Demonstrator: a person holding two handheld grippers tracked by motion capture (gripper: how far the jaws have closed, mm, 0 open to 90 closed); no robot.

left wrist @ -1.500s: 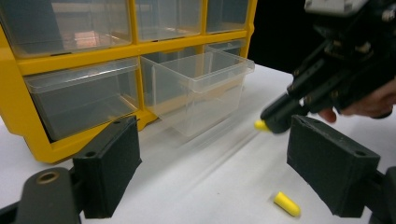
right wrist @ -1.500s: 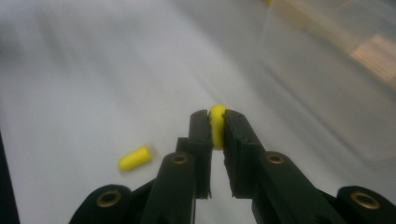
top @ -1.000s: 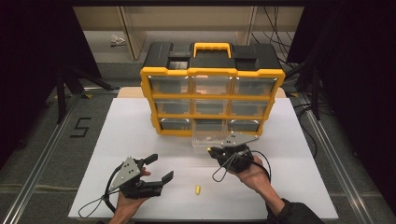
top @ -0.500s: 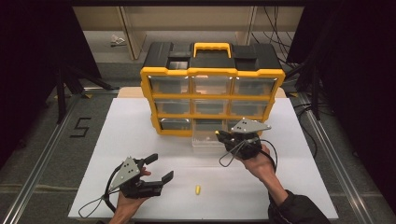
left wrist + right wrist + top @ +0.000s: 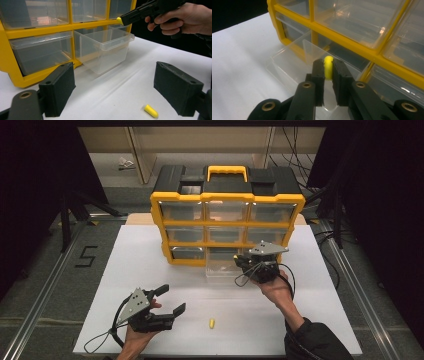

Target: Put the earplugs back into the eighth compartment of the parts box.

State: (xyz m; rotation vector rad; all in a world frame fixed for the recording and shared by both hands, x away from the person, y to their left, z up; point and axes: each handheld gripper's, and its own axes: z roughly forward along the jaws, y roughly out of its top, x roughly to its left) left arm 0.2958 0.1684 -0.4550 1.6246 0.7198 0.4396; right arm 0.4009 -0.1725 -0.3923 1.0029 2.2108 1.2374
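Two yellow foam earplugs were in play when we looked down on the white tabletop: one pinched in the right hand-held gripper, the other lying loose near the front edge, just right of the left hand-held gripper.

We saw the right hand-held gripper's jaws pressed onto the held earplug, poised over the clear drawer pulled out from the bottom row of the yellow organiser. The left hand-held gripper sat low on the tabletop with its jaws spread wide and nothing between them.

We judged the step in hand to be dropping the held earplug into the drawer. To do it well, we would carry the jaws past the drawer's near rim and lower them a little before releasing; a light foam piece let go from high up could bounce off the thin wall and roll away. The loose earplug would then want a gentle, centred pinch, since it could squirt out sideways.

From the high view we could place both hands against the organiser, but the held earplug was too small to make out there. The right gripper view showed how it sat, squeezed crosswise at the jaw tips. The left gripper view gave us the side-on picture: the yellow tip above the drawer's far end, and the loose earplug lying ahead of its own spread jaws.
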